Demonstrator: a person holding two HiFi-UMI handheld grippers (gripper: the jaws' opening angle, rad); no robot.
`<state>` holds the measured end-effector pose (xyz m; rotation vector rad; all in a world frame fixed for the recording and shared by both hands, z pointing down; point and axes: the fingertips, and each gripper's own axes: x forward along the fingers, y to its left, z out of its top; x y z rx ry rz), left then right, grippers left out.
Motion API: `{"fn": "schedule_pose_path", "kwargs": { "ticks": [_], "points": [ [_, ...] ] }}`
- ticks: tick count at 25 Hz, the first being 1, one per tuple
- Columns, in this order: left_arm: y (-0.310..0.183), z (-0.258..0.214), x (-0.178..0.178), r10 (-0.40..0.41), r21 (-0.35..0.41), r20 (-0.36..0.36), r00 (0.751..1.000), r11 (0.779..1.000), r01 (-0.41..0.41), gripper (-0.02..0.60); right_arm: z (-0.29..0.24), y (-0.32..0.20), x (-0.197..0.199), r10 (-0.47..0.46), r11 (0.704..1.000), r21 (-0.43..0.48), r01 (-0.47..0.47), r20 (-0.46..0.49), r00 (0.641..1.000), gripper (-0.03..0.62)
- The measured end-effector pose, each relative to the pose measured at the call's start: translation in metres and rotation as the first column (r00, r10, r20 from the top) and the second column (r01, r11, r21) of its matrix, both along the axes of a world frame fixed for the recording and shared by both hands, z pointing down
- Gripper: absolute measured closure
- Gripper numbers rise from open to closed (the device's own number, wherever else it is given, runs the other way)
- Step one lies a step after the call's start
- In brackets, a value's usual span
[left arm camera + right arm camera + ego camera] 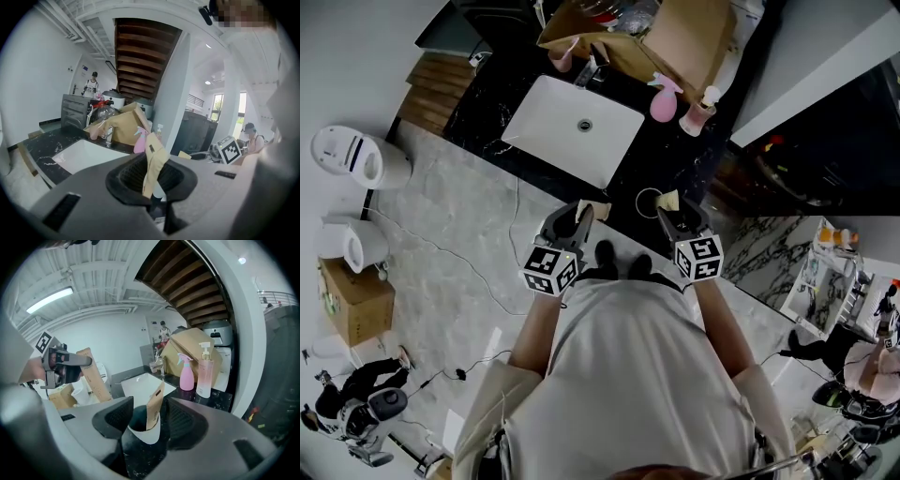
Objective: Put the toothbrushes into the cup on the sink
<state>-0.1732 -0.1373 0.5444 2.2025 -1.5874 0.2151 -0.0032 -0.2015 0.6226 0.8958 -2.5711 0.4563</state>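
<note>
My left gripper [151, 179] is shut on a toothbrush in a tan paper sleeve [154, 154], held upright near the black counter's front edge. In the head view this gripper [581, 217] sits just left of the white cup [649, 202]. A second tan-sleeved toothbrush [154, 406] stands in that cup [143, 433], leaning on its rim. My right gripper [149, 418] is open, with its jaws either side of the cup and sleeve and a gap on both sides. From the head view the right gripper [675, 220] hangs over the cup's right side.
A white basin [553, 112] with a faucet [592, 67] is set in the black counter behind the cup. A pink spray bottle [664, 101], a pump bottle [701, 111] and an open cardboard box [675, 37] stand at the back. A toilet [347, 155] is at the left.
</note>
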Motion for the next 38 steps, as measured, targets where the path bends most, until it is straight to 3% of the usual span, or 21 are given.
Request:
{"fn": "schedule_pose_path", "kwargs": {
  "ticks": [6, 13, 24, 30, 38],
  "points": [
    [-0.003, -0.001, 0.012, 0.033, 0.01, -0.011, 0.999, 0.999, -0.032, 0.538, -0.013, 0.006, 0.011, 0.01, 1.0, 0.015, -0.01, 0.02, 1.0, 0.364],
    [-0.012, -0.01, 0.031, 0.09, 0.029, -0.01, 0.996, 0.996, -0.089, 0.538, -0.019, 0.013, 0.031, 0.051, 0.999, 0.014, -0.052, 0.032, 0.998, 0.418],
    [-0.038, -0.043, 0.06, 0.19, 0.1, 0.007, 0.982, 0.977, -0.19, 0.538, -0.027, 0.015, 0.057, 0.134, 0.991, 0.019, -0.135, 0.045, 0.99, 0.468],
    [-0.047, -0.047, 0.078, 0.237, 0.106, 0.01, 0.971, 0.966, -0.237, 0.538, -0.03, 0.015, 0.067, 0.158, 0.987, 0.023, -0.159, 0.056, 0.986, 0.525],
    [-0.06, -0.025, 0.09, 0.275, 0.075, 0.015, 0.961, 0.958, -0.275, 0.538, -0.034, 0.013, 0.075, 0.193, 0.981, 0.024, -0.195, 0.07, 0.979, 0.54]
  ]
}}
